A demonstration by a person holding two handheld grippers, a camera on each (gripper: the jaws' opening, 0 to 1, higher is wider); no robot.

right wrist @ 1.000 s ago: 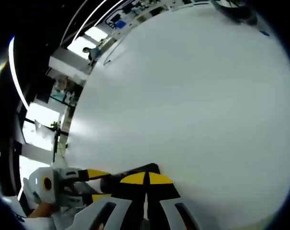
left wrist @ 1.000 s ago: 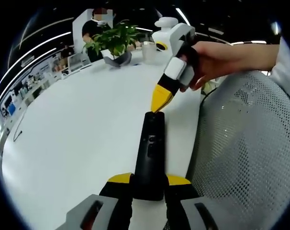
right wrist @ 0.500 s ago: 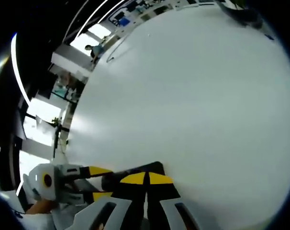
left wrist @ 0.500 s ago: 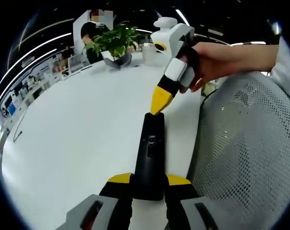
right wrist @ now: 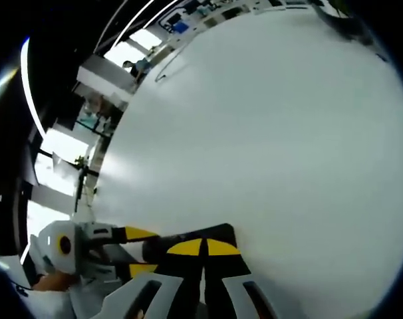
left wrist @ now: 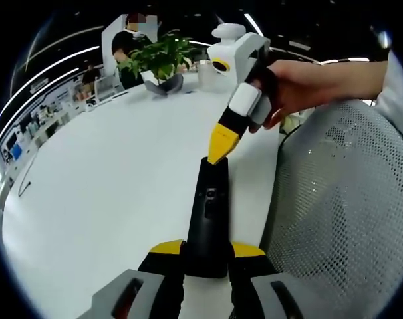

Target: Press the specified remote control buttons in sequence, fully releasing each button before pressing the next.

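The left tongs (left wrist: 207, 251) pinch the black remote (left wrist: 208, 216) at its near end. The right tongs (left wrist: 219, 146), pressed together, tip down at its far end above the white surface (left wrist: 108, 179).

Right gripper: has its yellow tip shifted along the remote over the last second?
Yes, slightly. In the left gripper view the right gripper has lifted toward the remote's far end, with the remote unmoved between the left gripper's jaws.

I see the remote control (left wrist: 208, 216) lying on the table (left wrist: 115, 179) close to its near right edge, its near end between my left gripper's (left wrist: 207, 256) jaws. My right gripper (left wrist: 218, 151) comes down from the right onto the remote's far end. A mesh chair (left wrist: 341, 212) stands beyond that edge. A potted plant (left wrist: 158, 60) sits at the table's far edge.
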